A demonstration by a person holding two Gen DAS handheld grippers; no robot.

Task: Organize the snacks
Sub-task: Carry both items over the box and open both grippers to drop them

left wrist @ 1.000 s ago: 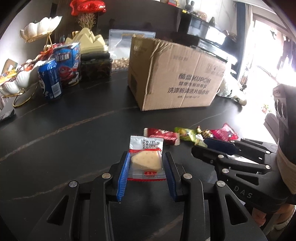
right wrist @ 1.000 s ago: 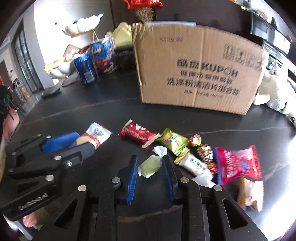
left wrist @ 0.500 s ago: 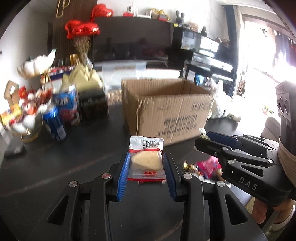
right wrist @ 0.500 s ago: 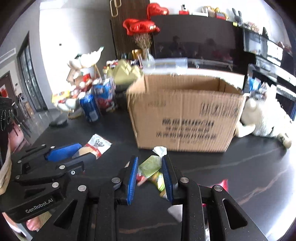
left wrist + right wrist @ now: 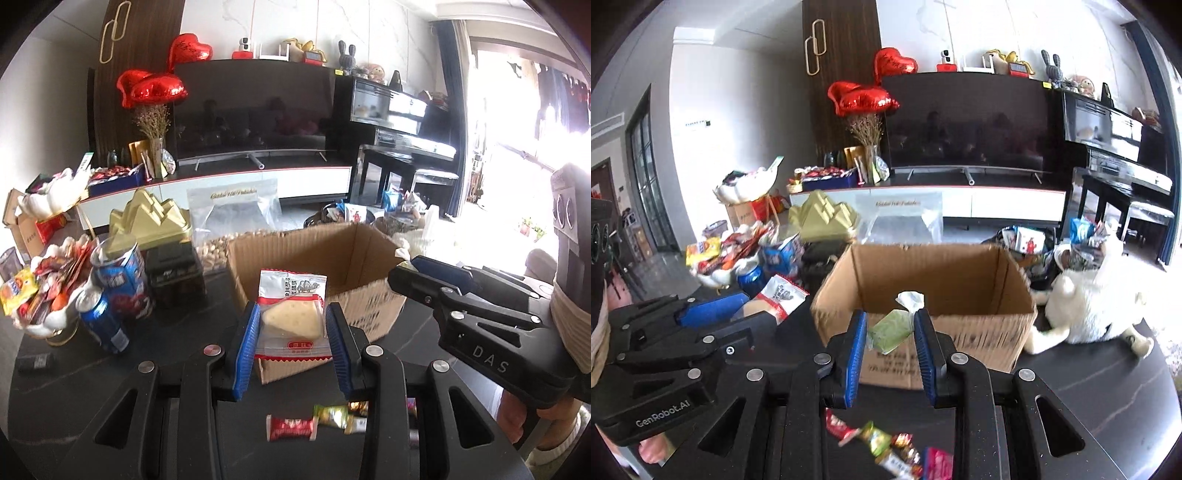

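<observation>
My left gripper [image 5: 291, 325] is shut on a clear packet with a yellow wedge-shaped cake [image 5: 291, 314], held in the air in front of the open cardboard box [image 5: 354, 295]. My right gripper [image 5: 891, 328] is shut on a green wrapped candy [image 5: 889, 328], held above the near wall of the same box [image 5: 960, 332]. The left gripper and its packet [image 5: 781, 295] show at left in the right wrist view. The right gripper [image 5: 436, 273] shows at right in the left wrist view. Loose snacks [image 5: 317, 424] lie on the black table below; they also show in the right wrist view [image 5: 886, 446].
Blue cans [image 5: 105, 325], a dark box [image 5: 173, 277] and a shell dish of snacks [image 5: 48, 295] stand left of the box. A white plush toy [image 5: 1089, 306] lies right of it. A TV stand and piano are behind.
Both grippers have risen from the table with their snacks and now sit higher, so the box's open top shows. The loose snacks have dropped low in both views.
</observation>
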